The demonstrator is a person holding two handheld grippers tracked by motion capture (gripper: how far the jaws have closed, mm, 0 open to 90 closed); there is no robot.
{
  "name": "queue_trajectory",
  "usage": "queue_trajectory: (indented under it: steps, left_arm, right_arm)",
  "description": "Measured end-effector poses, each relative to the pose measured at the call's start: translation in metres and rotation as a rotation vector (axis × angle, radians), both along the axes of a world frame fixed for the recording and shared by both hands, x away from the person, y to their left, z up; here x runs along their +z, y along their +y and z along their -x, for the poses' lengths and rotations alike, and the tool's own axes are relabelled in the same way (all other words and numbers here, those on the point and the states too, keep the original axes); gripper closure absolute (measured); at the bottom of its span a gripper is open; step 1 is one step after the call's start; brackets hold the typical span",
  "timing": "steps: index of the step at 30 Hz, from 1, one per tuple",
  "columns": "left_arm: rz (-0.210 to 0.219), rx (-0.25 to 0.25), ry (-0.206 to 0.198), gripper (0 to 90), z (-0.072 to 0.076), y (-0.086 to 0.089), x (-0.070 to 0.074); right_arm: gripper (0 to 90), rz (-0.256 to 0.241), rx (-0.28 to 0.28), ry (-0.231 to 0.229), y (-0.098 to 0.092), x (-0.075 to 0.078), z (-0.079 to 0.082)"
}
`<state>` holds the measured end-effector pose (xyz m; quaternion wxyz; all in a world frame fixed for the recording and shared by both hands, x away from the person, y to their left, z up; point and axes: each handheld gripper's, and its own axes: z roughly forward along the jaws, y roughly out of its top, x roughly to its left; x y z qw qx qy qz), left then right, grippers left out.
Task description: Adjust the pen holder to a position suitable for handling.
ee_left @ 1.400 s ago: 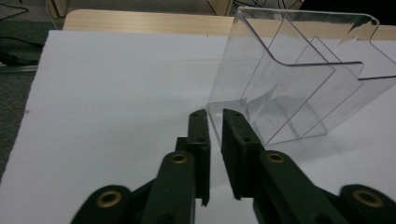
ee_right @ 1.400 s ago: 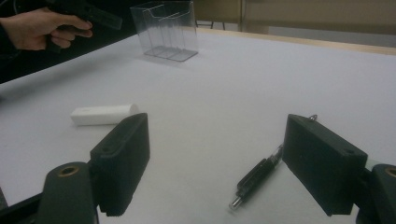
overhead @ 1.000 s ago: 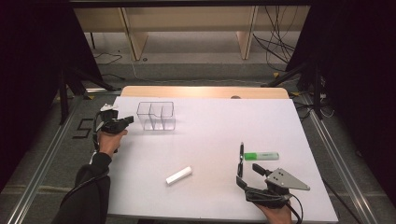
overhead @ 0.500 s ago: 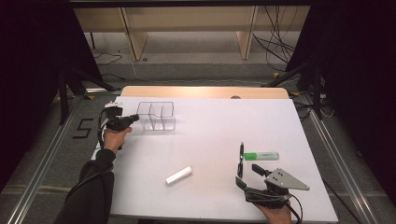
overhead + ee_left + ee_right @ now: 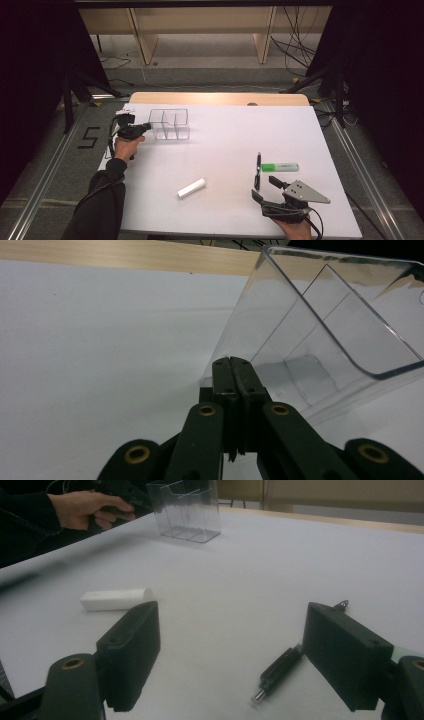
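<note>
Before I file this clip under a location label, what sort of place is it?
Most likely a lab or recording setup rather than a home. A white table stands between dark curtains, loose cables trail over the floor, and a taped number 5 marks the floor beside the table.

My left gripper [image 5: 141, 128] is black, beside the clear organiser [image 5: 169, 123] at far left; my right gripper [image 5: 265, 189] is black with a grey plate, near a black pen [image 5: 258, 171], green highlighter [image 5: 279, 167] and white cylinder [image 5: 192, 188] on the white table [image 5: 225, 145]
</note>
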<state>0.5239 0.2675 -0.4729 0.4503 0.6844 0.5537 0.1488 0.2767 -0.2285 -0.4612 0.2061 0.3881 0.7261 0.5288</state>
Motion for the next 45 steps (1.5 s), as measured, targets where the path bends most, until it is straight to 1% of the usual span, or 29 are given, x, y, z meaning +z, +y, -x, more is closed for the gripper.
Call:
queue_trajectory:
  steps: [1,2,9,11,13,19,22,23,28,31,34,37,39,41,43,45]
  left_arm:
    - [-0.003,-0.002,0.001,89.3,0.0,-0.002,0.0]
    - [0.005,0.0,0.0,89.3,-0.001,-0.004,0.0]
    - [-0.003,-0.02,-0.001,89.3,-0.004,-0.022,0.0]
    - [0.001,-0.026,-0.001,89.3,-0.005,-0.027,0.0]
    - [0.007,-0.036,-0.004,89.3,-0.006,-0.033,0.0]
    - [0.002,-0.062,-0.004,89.3,-0.008,-0.052,0.002]
    - [0.005,-0.067,-0.004,89.3,-0.009,-0.061,0.003]
    - [-0.002,-0.074,0.0,89.3,-0.01,-0.063,0.003]
    - [-0.005,-0.085,0.003,89.3,-0.011,-0.076,0.004]
    - [0.005,-0.09,0.007,89.3,-0.012,-0.082,0.004]
    - [0.011,-0.101,0.021,89.2,-0.012,-0.088,0.004]
    - [0.027,-0.108,0.023,89.3,-0.012,-0.096,0.002]
    - [0.015,-0.119,0.028,89.3,-0.012,-0.101,0.002]
    - [0.013,-0.124,0.03,89.2,-0.013,-0.106,0.001]
    - [0.013,-0.126,0.032,89.2,-0.013,-0.11,0.0]
    - [0.023,-0.13,0.034,89.2,-0.013,-0.114,0.0]
  right_arm:
    - [23.9,0.002,0.001,-0.001,0.0,0.0,0.0]
    - [24.0,0.002,0.001,-0.001,0.0,0.0,0.0]
    - [24.0,-0.003,0.002,0.004,-0.001,0.0,0.0]
    - [24.0,-0.002,0.002,0.004,-0.001,0.0,0.0]
    - [24.0,0.0,0.002,0.004,-0.001,0.0,0.0]
    - [24.0,-0.001,0.002,0.005,-0.001,0.0,0.0]
    - [24.0,-0.001,0.004,0.004,-0.001,0.0,0.0]
    - [24.0,-0.001,0.004,0.005,-0.001,0.0,0.0]
    - [24.0,0.0,0.008,0.004,-0.001,0.0,0.0]
    - [24.0,0.0,0.009,0.004,-0.001,0.0,0.0]
    - [24.0,0.001,0.01,0.004,-0.001,0.0,0.0]
    - [24.0,0.001,0.01,0.005,-0.001,0.0,0.0]
    - [24.0,-0.003,0.009,0.007,-0.001,0.0,0.0]
    - [24.0,-0.005,0.008,0.008,-0.001,0.0,0.0]
    - [24.0,-0.004,0.008,0.007,-0.001,0.0,0.0]
    - [24.0,-0.004,0.01,0.007,-0.001,0.0,0.0]
